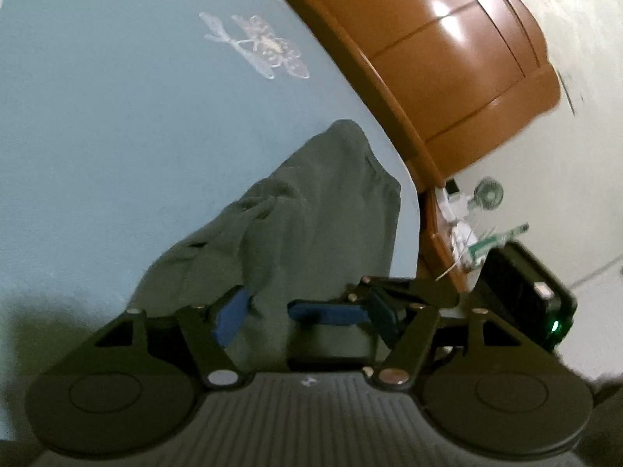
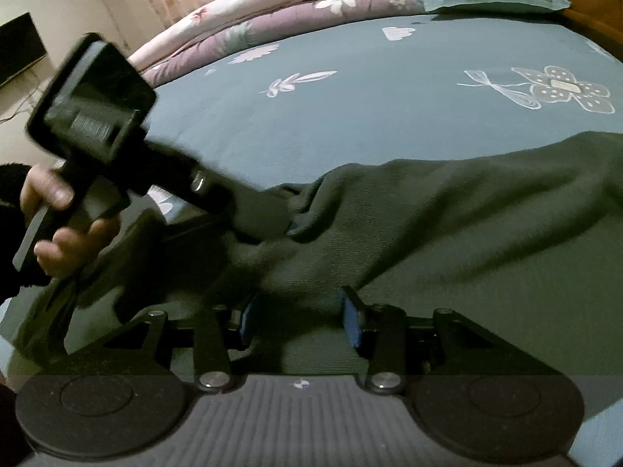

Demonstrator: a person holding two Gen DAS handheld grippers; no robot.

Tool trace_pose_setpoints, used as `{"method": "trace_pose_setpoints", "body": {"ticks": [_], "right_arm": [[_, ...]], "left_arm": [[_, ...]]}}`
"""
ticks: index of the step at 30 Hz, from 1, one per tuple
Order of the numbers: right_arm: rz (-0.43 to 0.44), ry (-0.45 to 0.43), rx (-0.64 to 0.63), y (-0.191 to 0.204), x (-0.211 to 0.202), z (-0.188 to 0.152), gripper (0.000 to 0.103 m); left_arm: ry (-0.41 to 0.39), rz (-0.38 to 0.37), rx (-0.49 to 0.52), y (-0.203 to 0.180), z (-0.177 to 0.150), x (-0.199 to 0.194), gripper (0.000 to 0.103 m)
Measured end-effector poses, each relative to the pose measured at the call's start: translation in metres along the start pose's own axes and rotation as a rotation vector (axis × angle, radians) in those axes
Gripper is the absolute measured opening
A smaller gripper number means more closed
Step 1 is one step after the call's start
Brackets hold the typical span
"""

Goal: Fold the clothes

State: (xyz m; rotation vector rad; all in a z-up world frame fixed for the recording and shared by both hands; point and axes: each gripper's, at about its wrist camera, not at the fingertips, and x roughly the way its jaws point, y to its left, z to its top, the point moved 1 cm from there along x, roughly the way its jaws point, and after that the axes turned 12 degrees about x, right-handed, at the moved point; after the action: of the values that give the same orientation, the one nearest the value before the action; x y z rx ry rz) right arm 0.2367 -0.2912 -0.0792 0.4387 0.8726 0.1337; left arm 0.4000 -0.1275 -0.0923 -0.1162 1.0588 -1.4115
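Blue flower-printed bedsheet [image 2: 350, 116] covering the bed, brown wooden headboard [image 1: 447, 58] beyond, folded pink quilts [image 2: 272, 7] far ahead, dark green cloth garment [image 2: 467, 225] beneath both claws, left gripper [image 2: 290, 227] pinching its edge, right gripper [image 2: 298, 319] spread over it

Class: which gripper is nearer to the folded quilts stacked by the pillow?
Left. The left gripper lies between the right gripper and the quilts; both are far off.
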Motion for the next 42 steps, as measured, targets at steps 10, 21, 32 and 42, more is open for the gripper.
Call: {"method": "trace_pose_setpoints", "body": {"ticks": [10, 21, 32, 42], "right_arm": [[-0.063, -0.003, -0.022, 0.015, 0.003, -0.003, 0.061], [-0.070, -0.010, -0.033, 0.019, 0.001, -0.007, 0.064], [-0.064, -0.030, -0.022, 0.022, 0.000, -0.011, 0.066], [-0.044, -0.016, -0.053, 0.021, 0.002, -0.009, 0.071]], "left_arm": [[-0.006, 0.099, 0.069, 0.011, -0.004, -0.018, 0.068], [0.056, -0.090, 0.047, 0.027, 0.033, 0.027, 0.081], [-0.332, -0.261, -0.278, 0.060, 0.025, 0.002, 0.081], [-0.379, -0.062, -0.179, 0.043, 0.015, -0.048, 0.079]]}}
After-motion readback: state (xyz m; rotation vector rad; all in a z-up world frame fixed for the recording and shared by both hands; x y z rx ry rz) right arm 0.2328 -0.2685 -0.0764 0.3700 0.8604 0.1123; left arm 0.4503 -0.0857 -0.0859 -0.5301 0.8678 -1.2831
